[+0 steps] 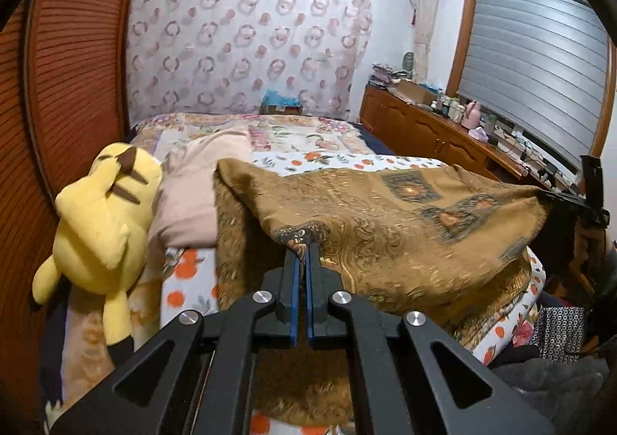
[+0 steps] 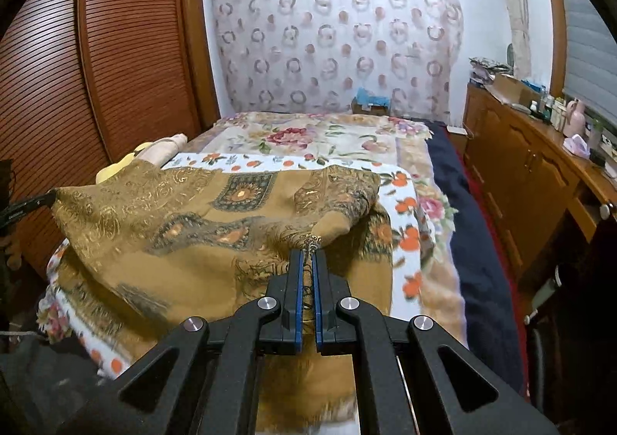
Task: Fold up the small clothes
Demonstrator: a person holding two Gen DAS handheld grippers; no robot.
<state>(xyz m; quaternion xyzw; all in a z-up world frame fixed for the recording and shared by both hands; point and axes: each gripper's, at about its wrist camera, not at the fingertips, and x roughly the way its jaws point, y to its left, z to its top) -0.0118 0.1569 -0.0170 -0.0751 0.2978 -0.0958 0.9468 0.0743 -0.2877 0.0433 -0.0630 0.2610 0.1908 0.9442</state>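
A brown patterned cloth (image 1: 405, 211) is stretched in the air above a bed (image 2: 327, 138) with a floral cover. The left gripper (image 1: 303, 246), jaws closed, pinches one corner of it; the right gripper (image 2: 307, 253), jaws closed, pinches another. A yellow plush toy (image 1: 100, 226) lies at nine o'clock in the left wrist view, beside a pink pillow (image 1: 193, 196).
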